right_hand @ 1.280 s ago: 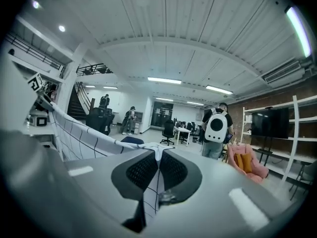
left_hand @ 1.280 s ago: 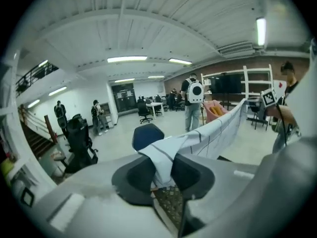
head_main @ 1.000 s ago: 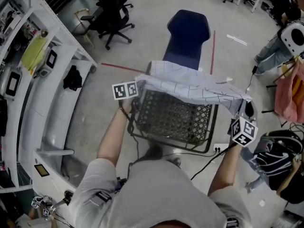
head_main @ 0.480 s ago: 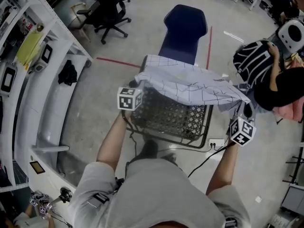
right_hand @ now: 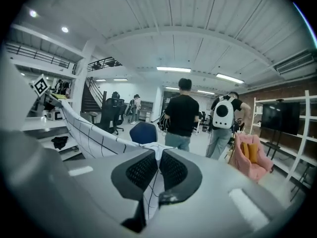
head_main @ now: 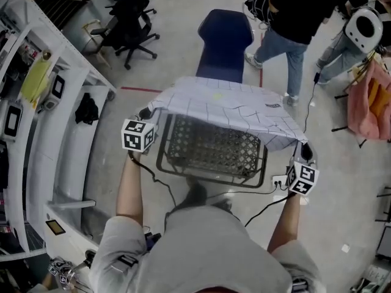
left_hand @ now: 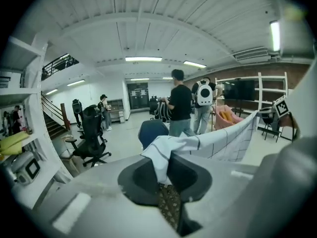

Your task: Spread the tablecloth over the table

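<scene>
Swung out to the person's left since a second ago, the left gripper [head_main: 145, 118] has just been closing its jaws on a near corner of the tablecloth [head_main: 232, 105], which now stretches wider and flatter than before. A passer-by in black [head_main: 293, 11] has crossed from the right edge to the far side, beyond the blue chair [head_main: 223, 44].

Both grippers have hold of the white grid-patterned tablecloth. The left gripper's jaws are nearly together with a fold of it pinched between them, and the right gripper [head_main: 303, 151] is clamped on the opposite near corner. Between them the fabric hangs raised, draped over the far part of the mesh worktop [head_main: 211, 148], whose near part is still bare.

By the look of it, the spreading step is midway. The next move seems to call for drawing both corners evenly toward the person and lowering them past the near edge, keeping the fabric taut so it does not bunch.

No container figures in the task. White shelving [head_main: 67, 133] at the left holds a yellow item [head_main: 33, 78] and a dark bundle [head_main: 87, 110].
</scene>
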### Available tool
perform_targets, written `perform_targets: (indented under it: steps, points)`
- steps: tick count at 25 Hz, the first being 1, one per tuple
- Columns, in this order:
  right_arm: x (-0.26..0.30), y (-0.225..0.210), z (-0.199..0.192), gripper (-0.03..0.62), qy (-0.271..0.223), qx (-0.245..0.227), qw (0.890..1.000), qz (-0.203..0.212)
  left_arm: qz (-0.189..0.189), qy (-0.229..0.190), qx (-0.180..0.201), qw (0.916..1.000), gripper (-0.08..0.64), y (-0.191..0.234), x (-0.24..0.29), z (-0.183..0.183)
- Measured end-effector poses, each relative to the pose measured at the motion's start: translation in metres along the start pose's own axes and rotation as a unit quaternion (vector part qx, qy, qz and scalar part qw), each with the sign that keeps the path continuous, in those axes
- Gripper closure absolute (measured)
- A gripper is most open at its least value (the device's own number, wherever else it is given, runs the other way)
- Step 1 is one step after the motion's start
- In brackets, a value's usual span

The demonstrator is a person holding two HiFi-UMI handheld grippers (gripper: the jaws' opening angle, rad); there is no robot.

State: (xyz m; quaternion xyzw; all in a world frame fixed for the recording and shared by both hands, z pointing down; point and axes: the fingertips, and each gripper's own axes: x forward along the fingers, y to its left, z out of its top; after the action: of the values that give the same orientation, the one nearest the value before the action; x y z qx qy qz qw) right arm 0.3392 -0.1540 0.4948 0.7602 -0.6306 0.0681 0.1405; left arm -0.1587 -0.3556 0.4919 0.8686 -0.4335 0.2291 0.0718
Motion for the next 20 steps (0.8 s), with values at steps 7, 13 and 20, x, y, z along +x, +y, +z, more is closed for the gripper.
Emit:
perform_targets:
  steps: [7,13,20]
  points:
    - [-0.006,0.003,-0.015,0.583,0.019,0.001,0.999,0.036,0.021,0.038,-0.013,0.999,0.512,-0.009,-0.014,-0.022]
    - [-0.024,0.014,-0.025,0.583,0.029,-0.032,0.996,0.077,0.022,0.083,-0.005,0.9963,0.512,-0.017,-0.038,-0.063]
    - [-0.044,0.031,-0.053,0.583,0.042,-0.006,0.995,0.086,0.052,0.087,-0.05,0.9936,0.512,-0.02,-0.054,-0.102]
